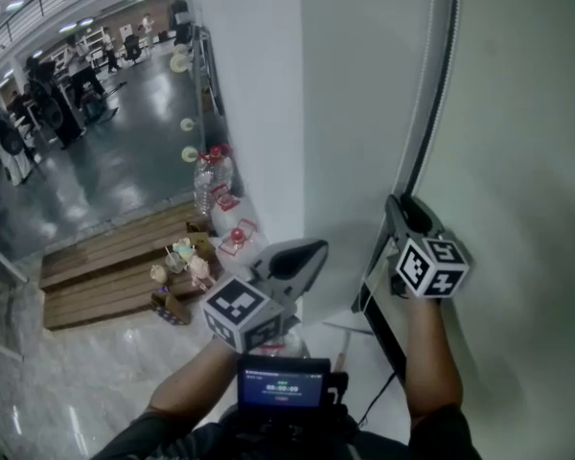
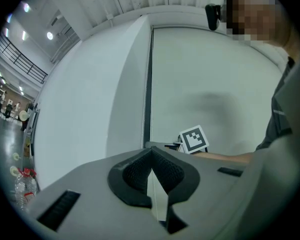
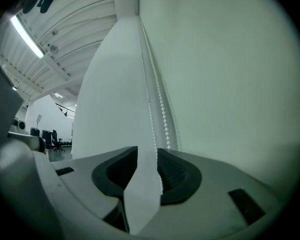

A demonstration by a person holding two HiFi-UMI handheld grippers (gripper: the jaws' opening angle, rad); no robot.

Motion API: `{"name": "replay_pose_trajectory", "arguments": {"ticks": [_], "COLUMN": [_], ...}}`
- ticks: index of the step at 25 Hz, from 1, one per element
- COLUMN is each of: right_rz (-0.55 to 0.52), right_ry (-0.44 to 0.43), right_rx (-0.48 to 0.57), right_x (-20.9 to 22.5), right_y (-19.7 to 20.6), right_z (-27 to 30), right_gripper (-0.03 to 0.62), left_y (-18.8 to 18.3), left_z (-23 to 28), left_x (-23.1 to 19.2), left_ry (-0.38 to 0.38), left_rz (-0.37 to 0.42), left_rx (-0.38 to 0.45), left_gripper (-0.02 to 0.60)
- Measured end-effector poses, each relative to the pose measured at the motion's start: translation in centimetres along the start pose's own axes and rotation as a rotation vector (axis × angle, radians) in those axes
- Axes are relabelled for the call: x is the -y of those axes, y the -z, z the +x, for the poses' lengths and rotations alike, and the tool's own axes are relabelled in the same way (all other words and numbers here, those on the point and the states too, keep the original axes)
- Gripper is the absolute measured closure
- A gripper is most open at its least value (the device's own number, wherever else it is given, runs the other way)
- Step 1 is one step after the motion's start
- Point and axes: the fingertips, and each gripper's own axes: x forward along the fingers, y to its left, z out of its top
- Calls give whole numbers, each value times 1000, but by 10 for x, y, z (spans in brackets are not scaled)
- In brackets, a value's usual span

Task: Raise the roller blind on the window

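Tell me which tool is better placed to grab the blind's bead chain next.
Right, probably. The right tool has its jaws open, with the bead chain hanging right at their gap. The left tool is shut, holds nothing, and sits farther from the chain.

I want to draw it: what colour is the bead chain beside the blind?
White. The bead chain shows best in the right gripper view.

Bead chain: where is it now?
Right gripper view, centre: the bead chain hangs between white wall and blind, dropping toward the right gripper's open jaws.
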Motion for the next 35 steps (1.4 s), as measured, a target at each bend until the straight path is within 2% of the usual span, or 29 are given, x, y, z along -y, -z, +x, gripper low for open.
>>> {"name": "replay_pose_trajectory", "arguments": {"ticks": [7,12,14,16,22,30,35], "right_rz": [-4,-21,-25,-27,-8,-5,29], "right_ry": [-24,-44,-48,-53,-139,-217,-272], "right_rx": [-6,-31,-33,-34,-52,-57,-63], "right_x": [10,15,15,14,-8,-46,-67], "right_y": [-2,7,9,13,18,24,19], "right_z": [20,29,31,33,25,-18,-53], "right_gripper": [451,454,501,589,594,594,592], "left_y": [2,8,11,14,18,15,-4], "left_z": [-8,-10,-10,-9,-6,4,24], "left_x": [-10,-13,-14,-17,-21,-13,9], "left_ry": [-22,-49,-57,-60,-50,12,116], "left_rz": [23,11,6,0,-16,-20,-89], "left_rx": [-6,-23,-27,-31,-33,-4,24], "left_gripper": [589,589,589,589,589,589,589]}}
